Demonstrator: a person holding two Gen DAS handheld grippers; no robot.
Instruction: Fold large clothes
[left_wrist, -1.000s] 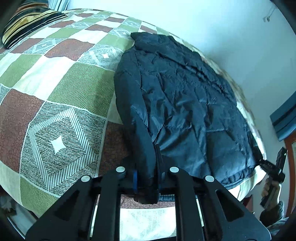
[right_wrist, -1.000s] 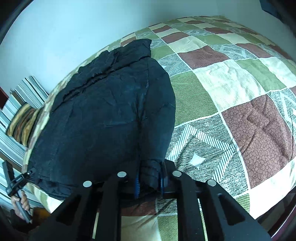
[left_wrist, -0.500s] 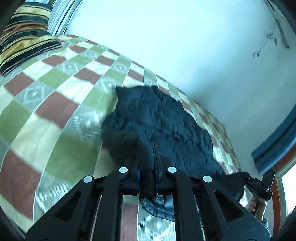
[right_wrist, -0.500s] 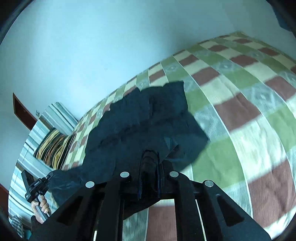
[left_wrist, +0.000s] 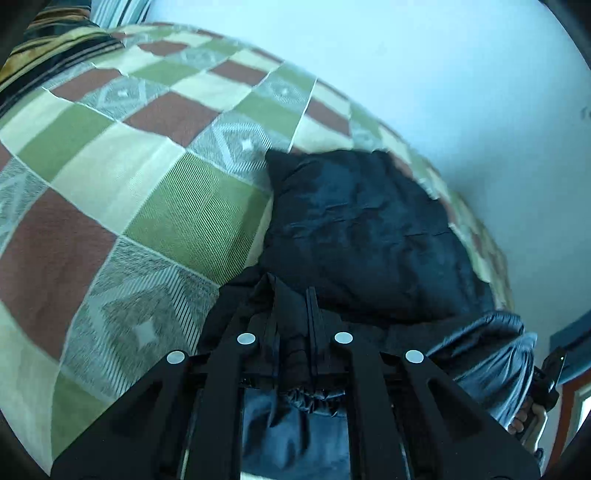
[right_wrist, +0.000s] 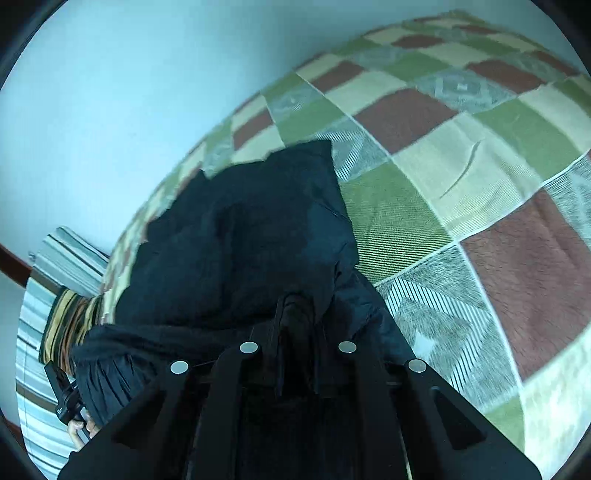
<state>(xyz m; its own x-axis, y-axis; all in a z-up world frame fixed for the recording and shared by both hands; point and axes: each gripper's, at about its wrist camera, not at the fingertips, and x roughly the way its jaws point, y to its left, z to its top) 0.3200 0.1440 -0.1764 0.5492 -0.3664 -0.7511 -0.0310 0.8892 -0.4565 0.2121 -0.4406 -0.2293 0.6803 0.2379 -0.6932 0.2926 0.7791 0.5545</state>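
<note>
a bed under a green, brown and cream patchwork quilt fills my view, a striped pillow at its head, pale bluish wall behind.

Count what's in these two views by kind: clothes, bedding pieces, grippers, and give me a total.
Clothes: 1, the dark puffer jacket.
Bedding: 2, the checked bedspread and a striped pillow.
Grippers: 2, left gripper and right gripper, both clamped on the jacket's hem.
Total: 5.

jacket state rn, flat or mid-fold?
Mid-fold. Left gripper and right gripper each pinch the near edge of the dark jacket, lifted off the patchwork bedspread; the far part lies flat.
</note>
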